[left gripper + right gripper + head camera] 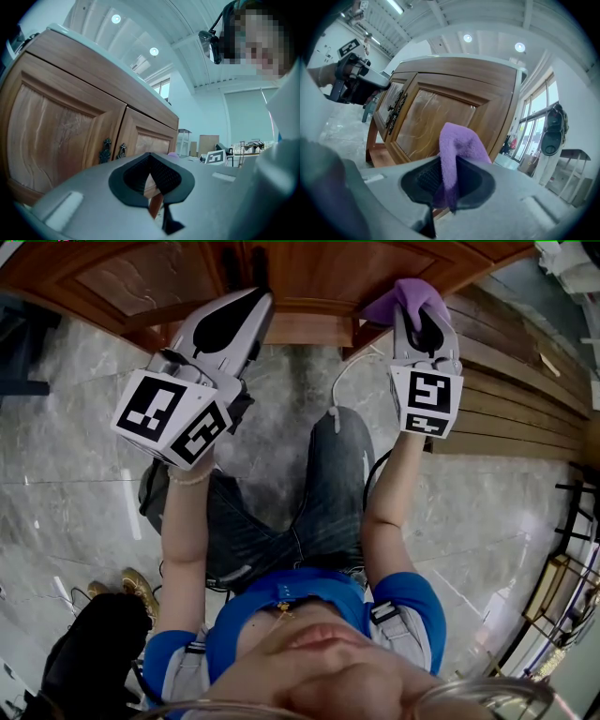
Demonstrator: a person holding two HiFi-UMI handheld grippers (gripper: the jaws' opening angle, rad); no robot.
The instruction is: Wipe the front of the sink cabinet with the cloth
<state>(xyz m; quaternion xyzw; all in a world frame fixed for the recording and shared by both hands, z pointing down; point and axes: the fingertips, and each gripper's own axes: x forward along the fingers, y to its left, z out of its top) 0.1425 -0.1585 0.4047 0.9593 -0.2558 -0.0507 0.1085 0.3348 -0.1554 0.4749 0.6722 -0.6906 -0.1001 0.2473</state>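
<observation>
The right gripper clamps the cloth, held close to the cabinet front, low down. The left gripper is closed and empty. Recommended: press the cloth flat against the wood and sweep in overlapping strokes.

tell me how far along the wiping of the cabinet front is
Done: the purple fleecy cloth is clamped in the right gripper. In hand: it is held up close to a door panel of the brown wooden sink cabinet; contact cannot be told. To do: the wiping itself; no wiped patch shows. The left gripper is shut on nothing.
</observation>
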